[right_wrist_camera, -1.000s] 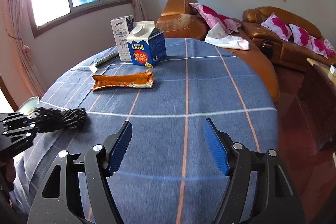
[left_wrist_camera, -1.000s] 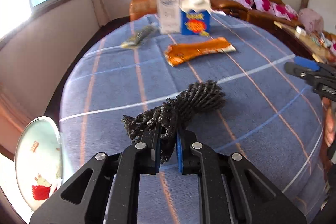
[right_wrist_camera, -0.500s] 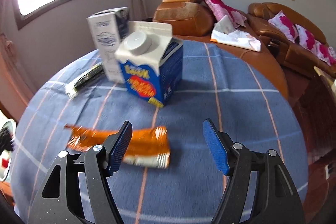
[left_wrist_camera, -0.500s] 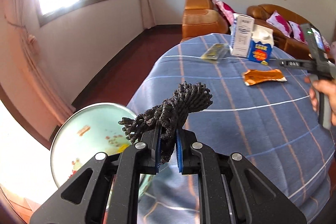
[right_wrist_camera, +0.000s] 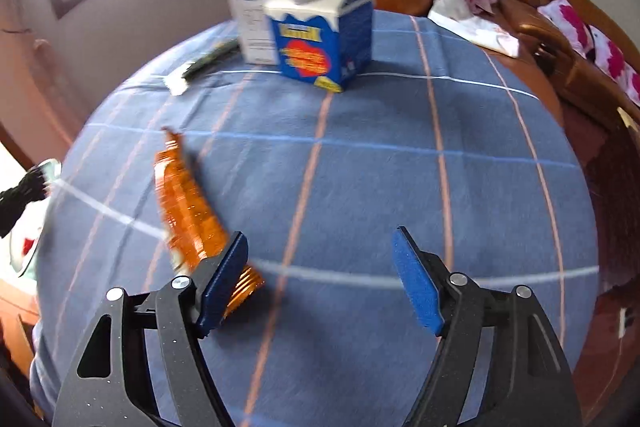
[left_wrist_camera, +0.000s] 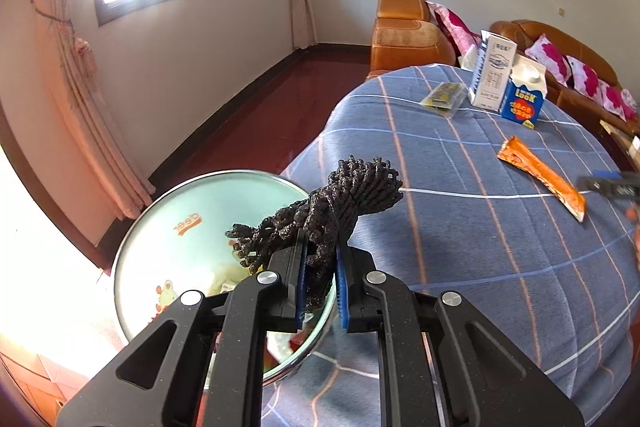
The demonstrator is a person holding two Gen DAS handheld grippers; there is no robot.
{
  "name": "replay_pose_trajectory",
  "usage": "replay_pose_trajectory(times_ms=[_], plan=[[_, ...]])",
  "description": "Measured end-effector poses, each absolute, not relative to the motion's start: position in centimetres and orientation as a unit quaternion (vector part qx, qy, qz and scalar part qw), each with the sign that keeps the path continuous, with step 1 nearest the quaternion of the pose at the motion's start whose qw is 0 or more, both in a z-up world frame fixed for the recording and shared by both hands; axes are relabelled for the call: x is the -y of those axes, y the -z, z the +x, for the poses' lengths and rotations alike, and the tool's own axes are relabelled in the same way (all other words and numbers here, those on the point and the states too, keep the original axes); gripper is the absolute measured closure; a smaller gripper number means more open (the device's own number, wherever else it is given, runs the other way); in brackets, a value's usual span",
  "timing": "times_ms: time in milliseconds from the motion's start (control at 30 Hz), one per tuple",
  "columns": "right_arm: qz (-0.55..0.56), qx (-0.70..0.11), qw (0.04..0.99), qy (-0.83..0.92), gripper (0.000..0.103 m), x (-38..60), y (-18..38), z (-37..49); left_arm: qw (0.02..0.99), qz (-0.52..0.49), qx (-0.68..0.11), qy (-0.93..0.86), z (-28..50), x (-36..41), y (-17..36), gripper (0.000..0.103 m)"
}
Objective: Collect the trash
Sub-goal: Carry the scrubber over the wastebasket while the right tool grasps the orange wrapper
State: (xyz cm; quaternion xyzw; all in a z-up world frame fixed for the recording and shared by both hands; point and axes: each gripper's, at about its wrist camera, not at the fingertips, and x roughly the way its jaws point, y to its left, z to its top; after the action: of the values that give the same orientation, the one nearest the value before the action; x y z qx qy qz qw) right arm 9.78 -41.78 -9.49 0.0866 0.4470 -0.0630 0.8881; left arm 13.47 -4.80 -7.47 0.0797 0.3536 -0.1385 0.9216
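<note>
Black rope bundle [left_wrist_camera: 340, 203] was pinched between the pads of the left claw [left_wrist_camera: 320, 291], jaws nearly closed on its lower strands; the bulk stood up and forward of the fingertips, frayed end trailing to the left. Held that way, likely, so the loose coils stayed together for the carry. Directly beyond and below the claw tips sat the round bin [left_wrist_camera: 132, 251], its mouth open upward beside the table edge; the bundle hung over the bin's near rim, which reads as set up for a drop.

Orange wrapper [right_wrist_camera: 188, 215] lay flat on the blue checked tablecloth [right_wrist_camera: 400, 187]. The right claw [right_wrist_camera: 320, 267] was wide and opening, empty, nothing pressed between its pads. Wrapper's near end sat just at, partly behind, the left finger [right_wrist_camera: 220, 283], the rest running away ahead and to the left of the claw; not yet between the jaws. Frame blurred, so contact could not be told.

Farther ahead of the right claw: blue carton [right_wrist_camera: 324, 39] upright, white carton [right_wrist_camera: 252, 7] just behind it, a flat dark packet [right_wrist_camera: 200, 67] off to the left.
</note>
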Motion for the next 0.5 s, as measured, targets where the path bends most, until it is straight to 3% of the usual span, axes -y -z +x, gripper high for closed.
replay_pose_trajectory(times_ms=[167, 500], plan=[[0.070, -0.378, 0.922, 0.048, 0.029, 38.5, 7.9, 8.2, 0.927, 0.077, -0.345, 0.121, 12.3, 3.0, 6.8, 0.092], [0.031, -0.414, 0.910, 0.024, 0.037, 35.9, 9.3, 10.3, 0.931, 0.070, -0.347, 0.092, 10.4, -0.6, 7.2, 0.092]])
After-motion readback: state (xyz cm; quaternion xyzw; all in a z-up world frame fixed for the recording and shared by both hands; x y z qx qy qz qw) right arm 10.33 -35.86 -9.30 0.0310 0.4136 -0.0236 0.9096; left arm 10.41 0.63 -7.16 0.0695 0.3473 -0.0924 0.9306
